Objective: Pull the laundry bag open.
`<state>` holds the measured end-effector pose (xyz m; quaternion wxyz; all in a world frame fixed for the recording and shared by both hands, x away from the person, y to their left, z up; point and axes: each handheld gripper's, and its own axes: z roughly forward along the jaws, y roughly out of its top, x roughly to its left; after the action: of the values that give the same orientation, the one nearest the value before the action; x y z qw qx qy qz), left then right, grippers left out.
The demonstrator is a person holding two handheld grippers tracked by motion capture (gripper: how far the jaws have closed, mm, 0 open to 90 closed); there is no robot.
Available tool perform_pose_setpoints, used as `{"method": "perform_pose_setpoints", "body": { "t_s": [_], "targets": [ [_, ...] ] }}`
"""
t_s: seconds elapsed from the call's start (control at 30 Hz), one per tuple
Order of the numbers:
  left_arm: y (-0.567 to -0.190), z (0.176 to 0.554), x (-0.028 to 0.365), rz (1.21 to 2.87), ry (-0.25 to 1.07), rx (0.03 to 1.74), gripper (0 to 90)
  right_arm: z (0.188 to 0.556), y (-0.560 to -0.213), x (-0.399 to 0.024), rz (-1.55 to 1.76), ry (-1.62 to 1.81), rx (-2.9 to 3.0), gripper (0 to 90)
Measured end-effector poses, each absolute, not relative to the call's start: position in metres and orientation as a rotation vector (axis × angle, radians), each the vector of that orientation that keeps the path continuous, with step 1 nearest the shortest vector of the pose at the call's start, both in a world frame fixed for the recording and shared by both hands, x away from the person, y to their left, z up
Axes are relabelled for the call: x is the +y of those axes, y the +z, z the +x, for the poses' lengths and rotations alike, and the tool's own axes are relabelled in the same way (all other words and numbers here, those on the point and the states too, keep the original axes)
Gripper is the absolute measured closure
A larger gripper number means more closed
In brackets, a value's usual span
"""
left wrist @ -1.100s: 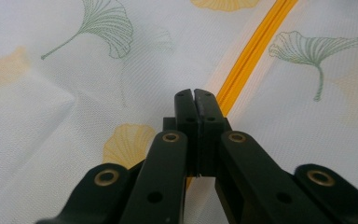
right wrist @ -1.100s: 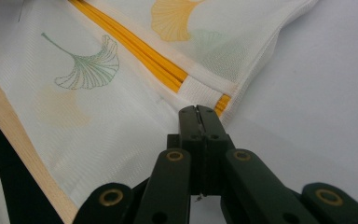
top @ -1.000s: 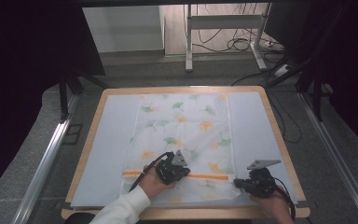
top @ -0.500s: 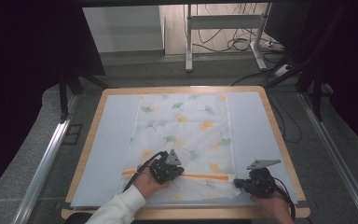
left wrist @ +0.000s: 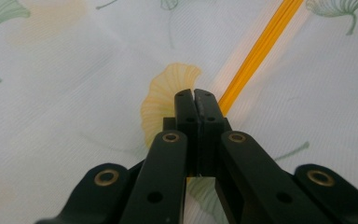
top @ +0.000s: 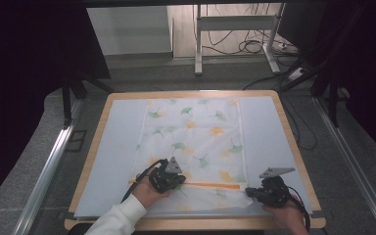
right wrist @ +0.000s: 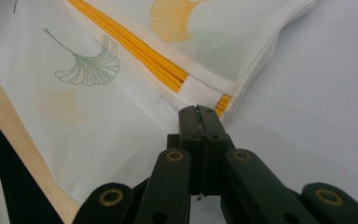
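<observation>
Leftward along the orange stripe (top: pixel 215 185) of the white leaf-printed cloth (top: pixel 196 142) slides the left claw (top: pixel 169 177), jaws together; right claw (top: pixel 257 192), also closed, sits at the stripe's end.

White cloth (top: pixel 196 137) with green and yellow ginkgo leaves; orange stripe (top: pixel 215 185).

High view: above the near side, looking forward and down on the table (top: pixel 293 142).
Gripper views: close above the leaf-print cloth (top: pixel 196 132), each including its orange stripe (left wrist: pixel 254 58).
</observation>
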<state>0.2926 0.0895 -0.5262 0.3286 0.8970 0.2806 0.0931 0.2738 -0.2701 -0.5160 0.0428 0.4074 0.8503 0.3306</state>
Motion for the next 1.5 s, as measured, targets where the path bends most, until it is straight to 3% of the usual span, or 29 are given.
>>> {"method": "perform_pose_setpoints", "body": {
  "t_s": [1.5],
  "targets": [
    [-0.528,0.282,0.147,2.333,0.294,0.853,90.0,0.273,-0.516,-0.27,1.252,1.01,2.591,89.9]
  ]
}}
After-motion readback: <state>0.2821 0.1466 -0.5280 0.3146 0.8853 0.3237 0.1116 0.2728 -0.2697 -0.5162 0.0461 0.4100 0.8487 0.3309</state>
